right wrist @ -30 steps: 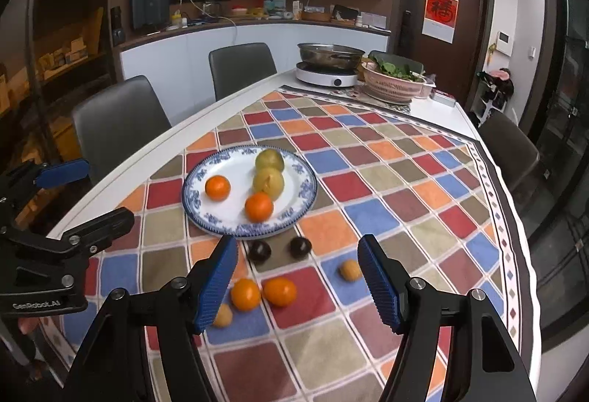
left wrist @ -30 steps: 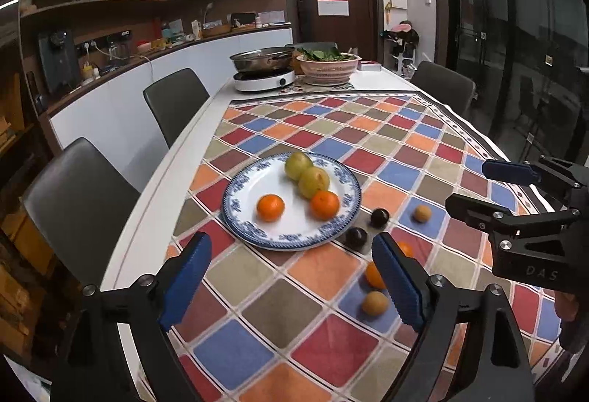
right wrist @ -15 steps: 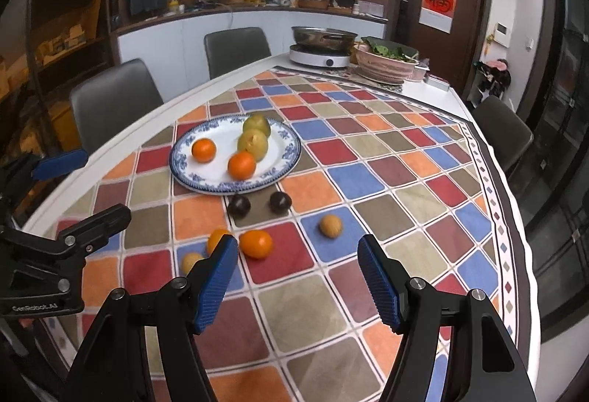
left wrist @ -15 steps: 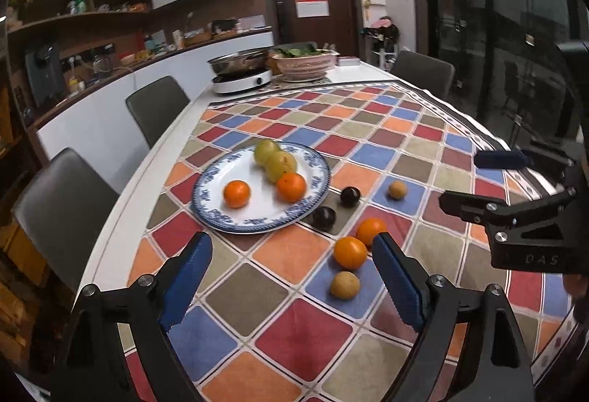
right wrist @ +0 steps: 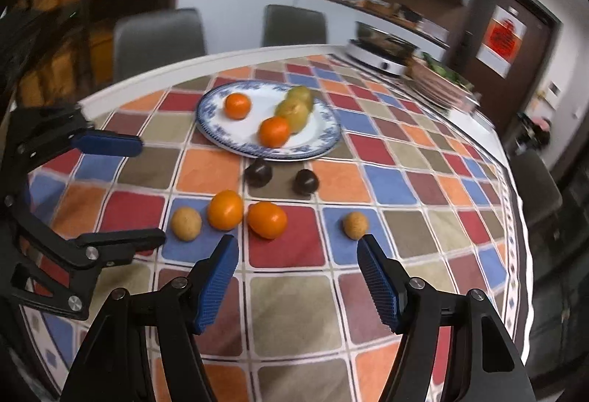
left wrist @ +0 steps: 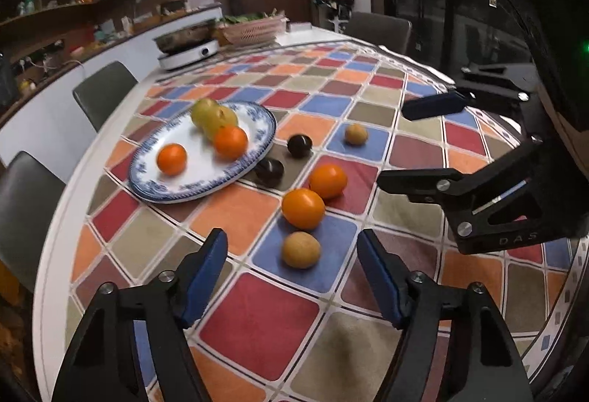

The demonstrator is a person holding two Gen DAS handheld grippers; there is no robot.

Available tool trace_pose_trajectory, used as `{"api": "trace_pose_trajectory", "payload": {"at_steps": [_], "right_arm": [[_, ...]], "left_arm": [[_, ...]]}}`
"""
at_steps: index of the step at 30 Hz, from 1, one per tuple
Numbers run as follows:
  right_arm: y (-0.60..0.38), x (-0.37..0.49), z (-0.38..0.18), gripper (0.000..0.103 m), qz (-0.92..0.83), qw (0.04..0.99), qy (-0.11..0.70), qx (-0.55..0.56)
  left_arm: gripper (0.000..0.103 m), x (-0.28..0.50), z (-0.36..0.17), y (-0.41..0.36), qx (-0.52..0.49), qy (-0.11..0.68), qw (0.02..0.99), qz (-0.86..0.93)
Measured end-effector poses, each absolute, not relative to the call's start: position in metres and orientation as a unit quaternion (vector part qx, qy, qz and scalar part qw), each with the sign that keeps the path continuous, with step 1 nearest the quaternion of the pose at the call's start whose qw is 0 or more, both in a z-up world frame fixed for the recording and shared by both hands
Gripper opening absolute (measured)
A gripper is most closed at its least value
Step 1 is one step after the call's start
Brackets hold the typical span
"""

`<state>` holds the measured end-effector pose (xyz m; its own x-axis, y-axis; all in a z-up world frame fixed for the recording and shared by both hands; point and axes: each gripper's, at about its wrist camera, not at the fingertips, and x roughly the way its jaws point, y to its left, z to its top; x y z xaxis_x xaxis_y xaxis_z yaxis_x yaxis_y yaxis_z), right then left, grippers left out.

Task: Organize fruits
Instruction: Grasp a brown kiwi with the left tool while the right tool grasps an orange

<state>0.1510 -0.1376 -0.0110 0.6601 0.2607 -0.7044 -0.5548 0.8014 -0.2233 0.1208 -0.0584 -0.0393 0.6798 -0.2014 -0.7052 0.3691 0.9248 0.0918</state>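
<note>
Six fruits lie loose on the checked cloth of the bench [left wrist: 423, 295], all on the near side of the blue-rimmed plate [left wrist: 257, 159], which already carries two oranges and two yellow-green fruits. Nearest the plate rim are two dark plums [left wrist: 299, 145]. In front of them sit two oranges touching or almost touching, then a tan round fruit [left wrist: 301, 249] closest to the near edge. A second, smaller tan fruit [right wrist: 355, 224] lies apart toward the right-hand side of the bench.

The left gripper [left wrist: 291, 277] points down at the cloth, jaws closing but with nothing between them. The nearer tan fruit lies just ahead of its fingertips, roughly centred on the gap. No pad touches it. It is round, so it has no long axis to align with.

The right gripper [right wrist: 296, 278] has its jaws apart and empty. The smaller tan fruit sits just beyond the tip of its right finger [right wrist: 375, 277], off to the right of the gap centre.

Judgement: each hand is nearer its own tan fruit. The left needs only a short advance straight ahead. The right needs a shift rightward before closing.
</note>
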Motion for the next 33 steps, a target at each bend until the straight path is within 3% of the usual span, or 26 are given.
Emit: {"api": "trace_pose_trajectory", "payload": {"at_steps": [13,24,33], "right_arm": [[-0.117,0.189,-0.044,0.055,0.299,0.837,0.382,-0.255],[-0.107,0.199,-0.054,0.054,0.320,0.822,0.384,-0.273],[-0.104,0.205,-0.062,0.035,0.328,0.814,0.395,-0.272]], "left_arm": [[0.055,0.148,-0.061,-0.061,0.096,0.417,0.886,-0.176],[0.030,0.157,-0.071,-0.063,0.085,0.440,0.874,-0.187],[0.030,0.157,-0.068,-0.060,0.072,0.442,0.876,-0.183]]}}
